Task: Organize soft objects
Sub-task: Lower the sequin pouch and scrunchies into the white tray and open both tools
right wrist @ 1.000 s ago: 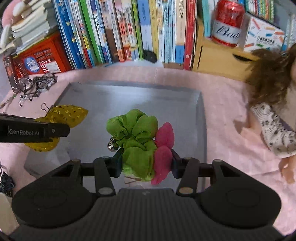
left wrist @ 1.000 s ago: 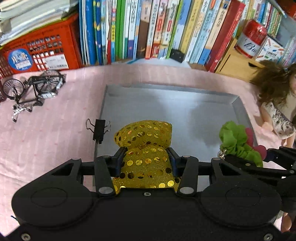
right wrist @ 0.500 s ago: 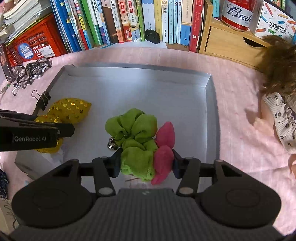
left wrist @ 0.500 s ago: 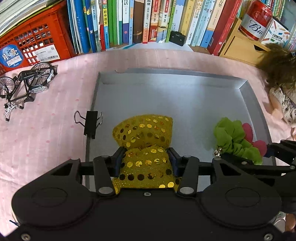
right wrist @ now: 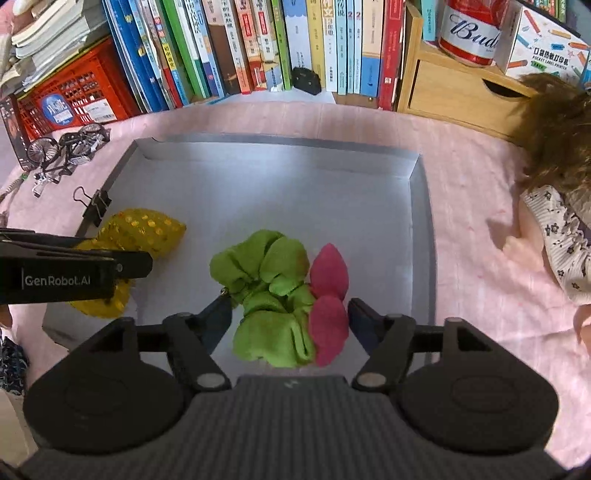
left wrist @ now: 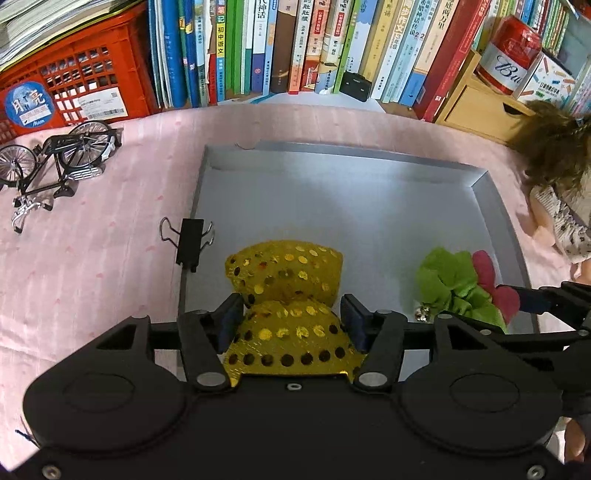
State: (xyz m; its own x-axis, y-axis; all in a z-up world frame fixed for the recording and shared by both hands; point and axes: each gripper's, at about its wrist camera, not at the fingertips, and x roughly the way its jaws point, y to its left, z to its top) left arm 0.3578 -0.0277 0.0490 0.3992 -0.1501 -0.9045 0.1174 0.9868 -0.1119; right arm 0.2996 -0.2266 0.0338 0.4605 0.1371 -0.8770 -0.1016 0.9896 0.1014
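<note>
A grey tray (left wrist: 354, 192) (right wrist: 280, 184) lies on a pink cloth. My left gripper (left wrist: 291, 319) is shut on a yellow sequinned bow (left wrist: 288, 273), over the tray's near left part; the bow also shows in the right wrist view (right wrist: 144, 232). My right gripper (right wrist: 290, 319) is shut on a green and pink scrunchie (right wrist: 273, 280) with a small bell, over the tray's near middle; it also shows in the left wrist view (left wrist: 454, 284). Whether either object touches the tray floor I cannot tell.
A black binder clip (left wrist: 190, 243) sits on the tray's left rim. A model bicycle (left wrist: 55, 158) lies to the left, a doll (right wrist: 554, 206) to the right. Books (left wrist: 295, 48), a red crate (left wrist: 74, 88), a wooden drawer box (right wrist: 454, 85) and a red can (right wrist: 471, 29) line the back.
Both grippers have lowered and moved forward over the tray with their objects still held. The tray looks larger and the view is steeper.
</note>
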